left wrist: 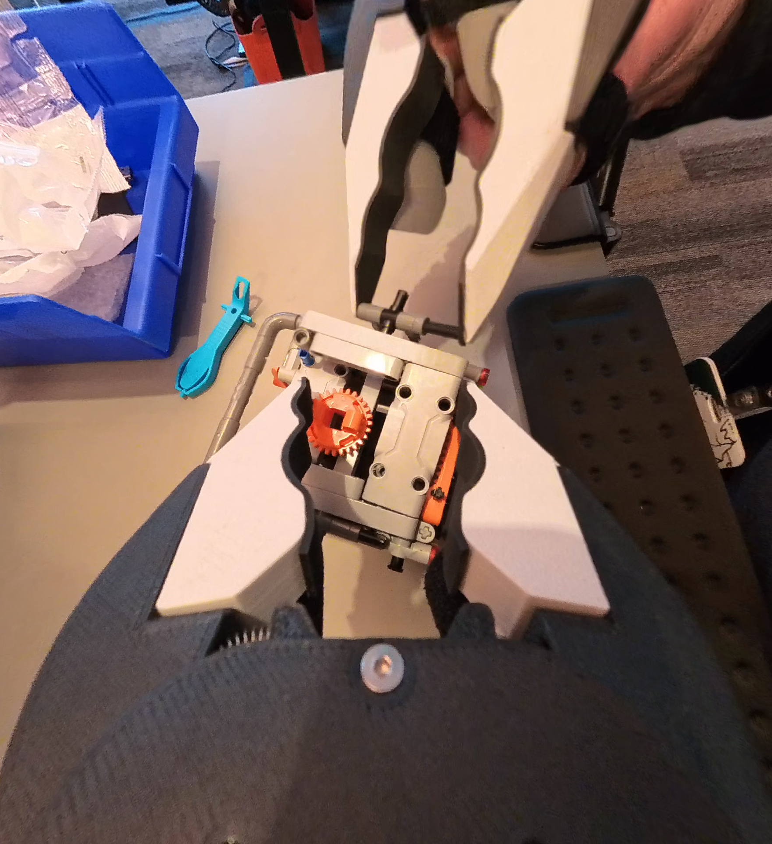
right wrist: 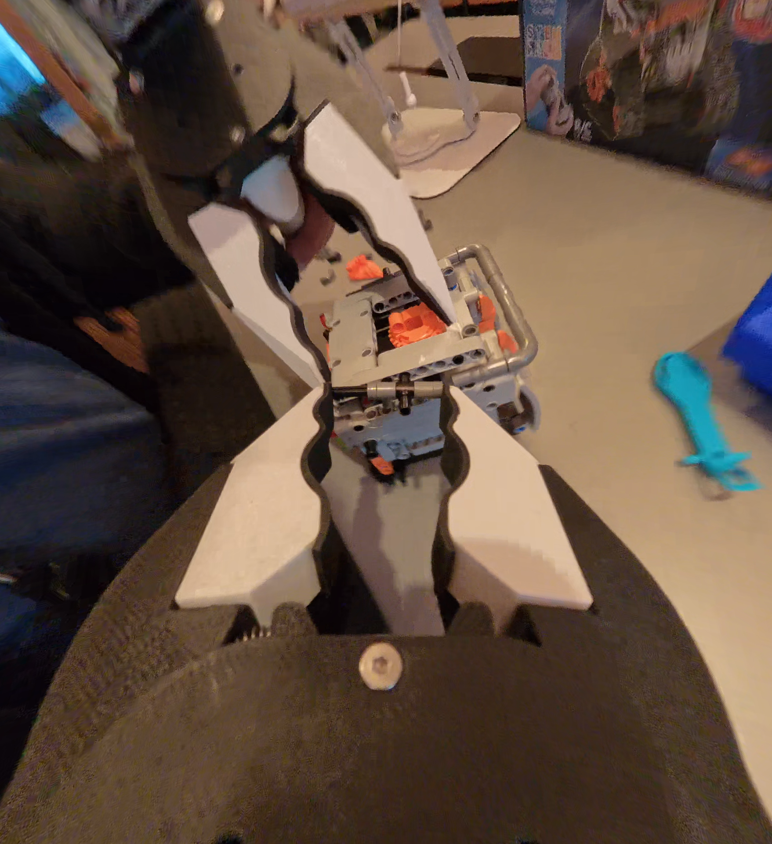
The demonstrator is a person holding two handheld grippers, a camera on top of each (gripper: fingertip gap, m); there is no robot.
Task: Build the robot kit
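Now my left tongs [left wrist: 386, 445] are clamped on the sides of a grey brick-built model [left wrist: 413, 438] with an orange gear [left wrist: 339, 424] on top and a bent grey tube along its far side, on the bench [left wrist: 101, 456]. My right tongs [right wrist: 386, 392] pinch the grey-and-black axle piece [right wrist: 402, 390] at its edge. A teal tool [left wrist: 212, 354] lies left of them.

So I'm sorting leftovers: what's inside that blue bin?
The blue bin holds a heap of crumpled clear plastic bags, with a small dark patch showing beside them. Whatever lies under the bags is covered, so loose parts cannot be ruled out.
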